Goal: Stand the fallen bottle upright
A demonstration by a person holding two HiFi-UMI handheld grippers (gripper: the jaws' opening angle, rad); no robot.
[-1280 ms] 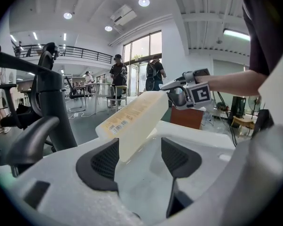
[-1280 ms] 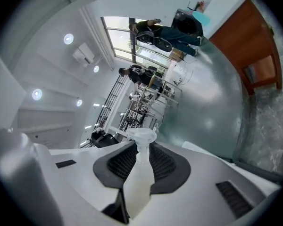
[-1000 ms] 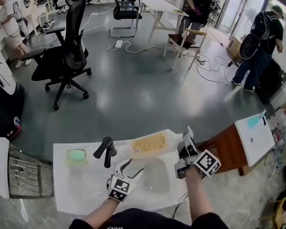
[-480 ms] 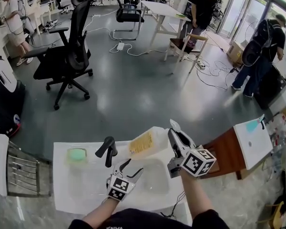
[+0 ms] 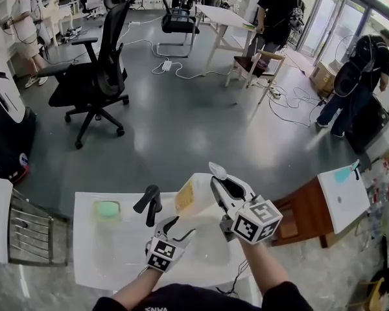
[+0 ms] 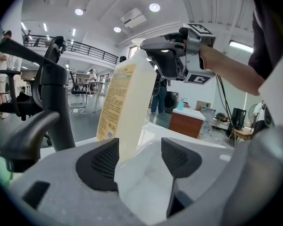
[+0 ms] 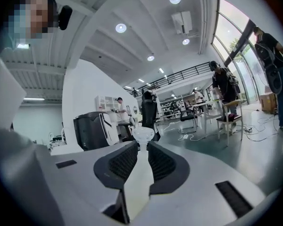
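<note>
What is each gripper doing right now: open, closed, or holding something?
Left gripper: open, holding nothing.
Right gripper: closed on the bottle, at its neck.

The bottle point(image 6: 137, 91) carries a yellow label point(image 6: 114, 102) whose print is too small to read.

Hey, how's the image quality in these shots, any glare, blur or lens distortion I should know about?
Head view: wide-angle bending toward the edges, soft glare patches on the grey floor. Left gripper view: fisheye with black corners, bottle fairly sharp, near jaws soft. Right gripper view: same fisheye, ceiling lights and windows blown out.
</note>
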